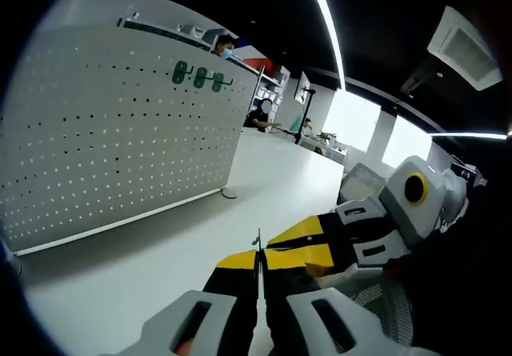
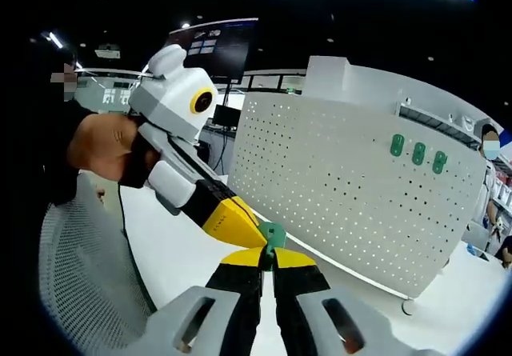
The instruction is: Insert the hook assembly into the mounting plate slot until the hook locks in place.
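Observation:
A small green hook assembly [image 2: 274, 235] sits at my right gripper [image 2: 269, 258] tips, whose jaws are shut on it. The left gripper [image 2: 232, 222] reaches in from the left, held by a hand, and its yellow tip meets the same green piece. In the left gripper view my left gripper [image 1: 258, 258] is shut on a thin metal pin [image 1: 258, 239] of the hook assembly, and the right gripper [image 1: 308, 242] touches it from the right. The white perforated mounting plate [image 1: 104, 140] [image 2: 344, 180] stands upright beyond, apart from both grippers. Three green hooks [image 1: 200, 76] [image 2: 418, 152] hang near its top.
The plate stands on a white table [image 1: 264, 172] with open surface in front of it. A mesh chair back [image 2: 80, 268] is at the lower left. People sit at desks behind the plate [image 1: 260, 114]. A monitor [image 2: 216, 48] hangs in the background.

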Motion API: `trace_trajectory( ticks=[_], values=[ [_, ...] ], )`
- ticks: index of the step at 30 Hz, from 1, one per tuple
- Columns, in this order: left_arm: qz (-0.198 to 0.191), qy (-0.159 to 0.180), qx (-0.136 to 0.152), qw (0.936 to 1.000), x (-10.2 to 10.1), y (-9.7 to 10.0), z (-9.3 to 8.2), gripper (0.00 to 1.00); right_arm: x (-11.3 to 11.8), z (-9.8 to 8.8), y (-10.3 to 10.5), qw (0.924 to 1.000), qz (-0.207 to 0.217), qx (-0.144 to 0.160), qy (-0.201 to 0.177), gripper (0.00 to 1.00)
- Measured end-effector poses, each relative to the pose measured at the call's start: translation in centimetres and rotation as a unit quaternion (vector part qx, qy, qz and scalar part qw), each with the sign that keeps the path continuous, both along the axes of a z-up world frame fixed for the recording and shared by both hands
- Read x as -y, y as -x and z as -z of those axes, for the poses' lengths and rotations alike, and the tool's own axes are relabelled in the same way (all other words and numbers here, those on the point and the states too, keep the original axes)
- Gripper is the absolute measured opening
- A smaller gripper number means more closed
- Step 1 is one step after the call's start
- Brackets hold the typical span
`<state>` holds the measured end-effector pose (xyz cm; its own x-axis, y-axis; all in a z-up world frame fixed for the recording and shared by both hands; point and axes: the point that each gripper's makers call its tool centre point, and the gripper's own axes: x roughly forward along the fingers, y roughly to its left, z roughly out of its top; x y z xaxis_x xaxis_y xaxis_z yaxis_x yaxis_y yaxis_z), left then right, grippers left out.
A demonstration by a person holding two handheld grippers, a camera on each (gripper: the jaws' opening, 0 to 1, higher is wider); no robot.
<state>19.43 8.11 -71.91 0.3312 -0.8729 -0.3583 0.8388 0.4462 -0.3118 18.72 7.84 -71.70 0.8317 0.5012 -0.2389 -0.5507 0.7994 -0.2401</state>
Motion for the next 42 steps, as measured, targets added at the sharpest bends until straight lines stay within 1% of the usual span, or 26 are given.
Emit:
trace_trajectory(
  ticks=[6,12,14,17,19,21,23,24,25,27,33,34,36,42],
  values=[
    [0.004,-0.007,0.003,1.0000,0.0,0.1,0.2,0.01,0.0,0.2,0.1,1.0000,0.001,-0.004,0.000,0.01],
    [0.021,-0.002,0.028,0.9994,0.0,0.1,-0.3,0.02,0.1,-0.3,0.0,0.9999,0.004,-0.004,-0.009,0.00],
    [0.024,0.002,0.032,0.9992,0.0,0.1,-0.5,0.03,0.3,-0.3,-0.1,0.9999,0.008,-0.003,-0.011,0.00],
    [0.027,0.011,0.036,0.9989,0.0,0.1,-0.9,0.09,0.6,-0.5,-0.3,0.9997,0.011,-0.005,-0.020,0.00],
    [0.030,0.009,0.046,0.9985,-0.1,0.1,-1.0,0.08,0.8,-0.7,-0.4,0.9996,0.015,-0.006,-0.023,0.00],
    [0.030,0.007,0.058,0.9978,-0.2,0.1,-1.0,0.10,1.2,-0.9,-0.5,0.9995,0.019,-0.004,-0.023,0.00],
    [0.030,0.008,0.063,0.9976,-0.3,0.1,-1.1,0.14,1.6,-1.2,-0.6,0.9994,0.024,-0.001,-0.026,0.00],
    [0.030,0.007,0.063,0.9975,-0.3,0.1,-1.0,0.17,2.2,-1.5,-0.9,0.9990,0.033,0.001,-0.030,0.00],
    [0.030,0.006,0.079,0.9964,-0.5,0.3,-0.9,0.18,2.2,-1.6,-0.9,0.9990,0.034,0.001,-0.030,0.00],
    [0.030,0.007,0.082,0.9962,-0.5,0.4,-0.8,0.21,2.4,-1.7,-1.0,0.9988,0.037,0.003,-0.031,0.00],
    [0.025,0.025,0.092,0.9952,-0.6,0.5,-0.7,0.31,3.1,-2.4,-1.3,0.9983,0.045,0.008,-0.035,0.01],
    [0.017,0.025,0.098,0.9947,-0.7,0.3,-0.7,0.34,3.2,-2.6,-1.4,0.9982,0.047,0.009,-0.036,0.01],
    [0.014,0.022,0.102,0.9944,-0.8,0.3,-0.5,0.39,3.4,-2.7,-1.5,0.9980,0.049,0.010,-0.038,0.01],
    [-0.006,0.023,0.116,0.9929,-1.5,-0.1,0.2,0.43,4.0,-3.3,-1.8,0.9975,0.057,0.014,-0.040,0.01]
  ],
)
